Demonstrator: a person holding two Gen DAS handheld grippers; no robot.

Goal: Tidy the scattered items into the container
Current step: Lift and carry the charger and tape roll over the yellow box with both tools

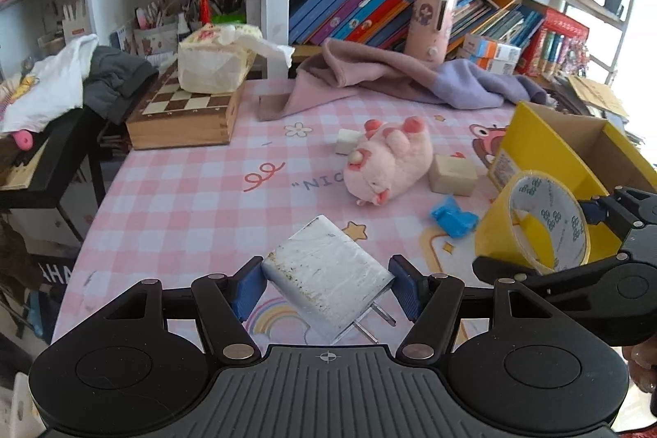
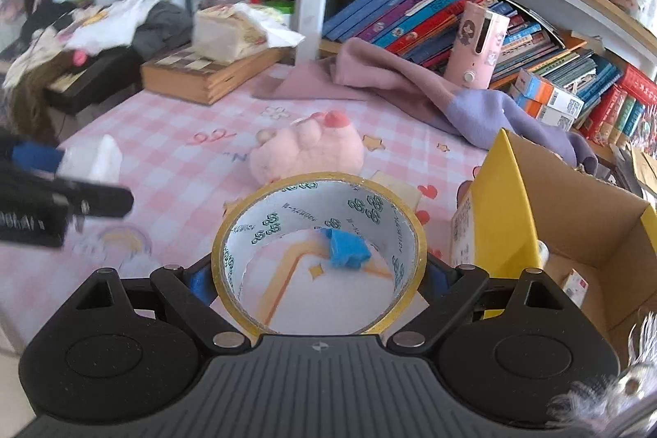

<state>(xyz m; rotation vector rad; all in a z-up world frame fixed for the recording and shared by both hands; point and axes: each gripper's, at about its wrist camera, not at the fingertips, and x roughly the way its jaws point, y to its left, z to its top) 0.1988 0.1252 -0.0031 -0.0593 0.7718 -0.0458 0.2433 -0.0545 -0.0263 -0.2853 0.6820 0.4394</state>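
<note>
My left gripper [image 1: 326,288] is shut on a white plug charger [image 1: 324,274], held above the pink checked tablecloth [image 1: 184,191] with its prongs pointing back at me. My right gripper [image 2: 320,274] is shut on a yellow tape roll [image 2: 320,208], which also shows at the right of the left wrist view as the tape roll [image 1: 534,224]. The open yellow cardboard box [image 2: 575,232] stands at the right, close to the tape roll. On the cloth lie a pink plush pig [image 1: 386,163], a blue clip [image 1: 453,220] and two cream blocks [image 1: 451,173].
A pink and purple garment [image 1: 390,76] lies along the back of the table. A wooden chessboard box [image 1: 184,113] with a tissue pack sits at the back left. Bookshelves [image 1: 410,7] rise behind. A small white and red item [image 2: 575,286] lies inside the box.
</note>
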